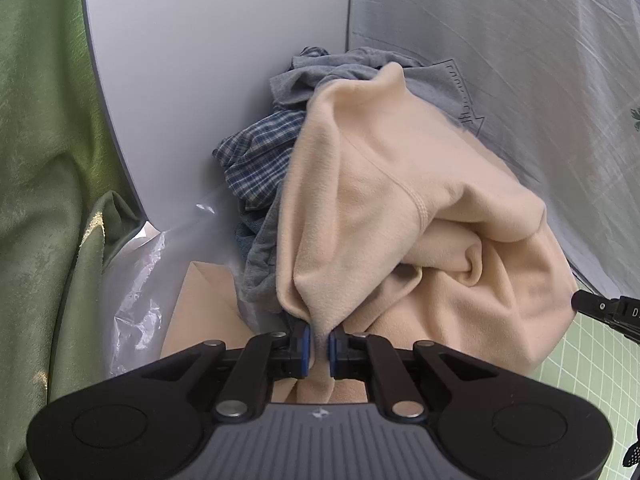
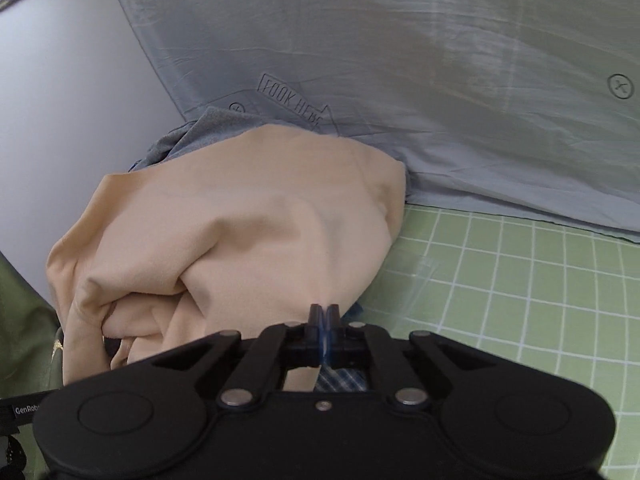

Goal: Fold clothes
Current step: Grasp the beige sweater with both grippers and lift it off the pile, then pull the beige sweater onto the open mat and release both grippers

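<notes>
both grippers pinch beige garment

The left gripper is showing black linkage arms with silver rivets, blue pads and a ribbed grey body with a small white emblem. The right gripper is showing matching black arms, silver rivets and one small centre screw.

"LOOK HERE" arrow on grey sheet, "GenRob" — cut off — on black strap
</notes>
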The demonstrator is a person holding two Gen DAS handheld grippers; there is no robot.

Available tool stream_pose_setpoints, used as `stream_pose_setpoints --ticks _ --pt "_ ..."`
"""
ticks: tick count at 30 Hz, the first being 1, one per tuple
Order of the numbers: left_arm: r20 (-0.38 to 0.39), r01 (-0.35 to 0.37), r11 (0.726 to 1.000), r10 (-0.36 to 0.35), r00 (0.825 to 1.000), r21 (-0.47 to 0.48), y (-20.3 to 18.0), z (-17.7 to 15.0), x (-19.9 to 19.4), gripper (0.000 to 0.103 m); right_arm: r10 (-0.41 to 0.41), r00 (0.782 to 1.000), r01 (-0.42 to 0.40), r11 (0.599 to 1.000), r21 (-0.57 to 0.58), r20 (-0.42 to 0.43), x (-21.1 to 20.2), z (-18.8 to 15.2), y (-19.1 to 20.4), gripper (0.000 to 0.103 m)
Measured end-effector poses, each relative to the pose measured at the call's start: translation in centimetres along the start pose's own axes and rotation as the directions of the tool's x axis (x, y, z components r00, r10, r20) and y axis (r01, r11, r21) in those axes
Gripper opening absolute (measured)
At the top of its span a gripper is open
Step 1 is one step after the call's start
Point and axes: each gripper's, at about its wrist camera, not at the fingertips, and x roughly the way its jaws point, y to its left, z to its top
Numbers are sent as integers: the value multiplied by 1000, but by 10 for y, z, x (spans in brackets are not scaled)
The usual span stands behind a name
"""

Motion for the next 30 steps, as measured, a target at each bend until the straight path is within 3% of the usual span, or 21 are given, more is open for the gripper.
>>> stream_pose_setpoints --ticks 6,10,14,17,20,21,24,27,29,30 --pt "43 67 997 -69 997 43 -23 -22 -45 10 -122 991 119 991 56 57 -69 -38 -38 1" --pt "12 138 985 -140 990 104 -53 -51 -68 10 -254 963 252 967 37 91 -130 -77 -65 1" --pt "-75 240 952 -229 970 189 -100 -98 -81 10 -401 912 392 914 103 84 -204 -128 -109 1" --pt "-160 330 909 -298 941 254 -137 -146 -94 10 -504 862 487 855 178 60 -259 -168 -141 1" --pt "-233 385 876 -325 916 292 -167 -188 -100 10 -579 815 555 791 256 21 -308 -205 -174 1" --pt "-247 391 875 -327 912 287 -173 -198 -101 10 -588 809 561 775 289 7 -322 -215 -184 1" --pt "-251 370 898 -311 917 239 -183 -215 -104 10 -561 827 535 764 359 -39 -352 -237 -213 1" --pt "-219 288 939 -245 944 190 -188 -219 -108 15 -528 848 513 793 327 -50 -365 -243 -226 3" --pt "-197 249 953 -214 957 173 -190 -218 -112 24 -519 854 506 812 290 -38 -372 -241 -233 14" --pt "-179 236 958 -206 962 165 -190 -217 -115 32 -513 858 498 819 284 -25 -376 -238 -237 27"
